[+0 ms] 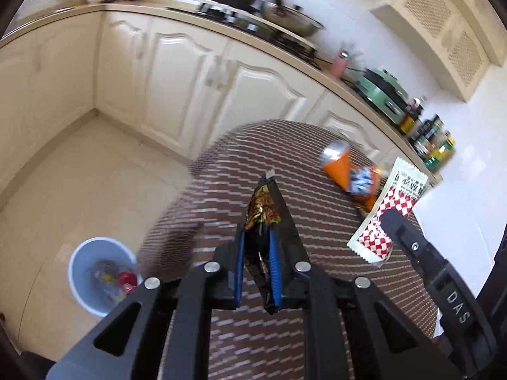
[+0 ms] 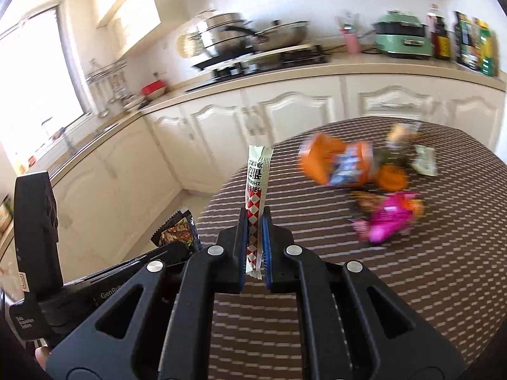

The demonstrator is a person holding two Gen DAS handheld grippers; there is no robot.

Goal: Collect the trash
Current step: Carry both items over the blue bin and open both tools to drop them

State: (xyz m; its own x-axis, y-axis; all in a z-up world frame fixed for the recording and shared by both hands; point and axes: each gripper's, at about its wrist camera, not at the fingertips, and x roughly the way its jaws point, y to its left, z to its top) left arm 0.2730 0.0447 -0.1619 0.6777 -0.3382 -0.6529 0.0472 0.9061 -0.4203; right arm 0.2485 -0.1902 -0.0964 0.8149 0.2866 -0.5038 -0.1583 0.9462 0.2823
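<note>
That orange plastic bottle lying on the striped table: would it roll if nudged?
Probably: the orange plastic bottle lies on its rounded side on the striped table. It looks crumpled, so likely empty, light, and easily squashed. The wrappers beside it might stop it.

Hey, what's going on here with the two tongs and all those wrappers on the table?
A person is clearing trash off a striped table with handheld tongs. The left tongs are shut on a dark snack wrapper; the right tongs are shut on a red-and-white checked packet. Both pieces are lifted off the table. An orange bag, a pink wrapper and other scraps remain. A blue bin on the floor already holds some trash.
</note>
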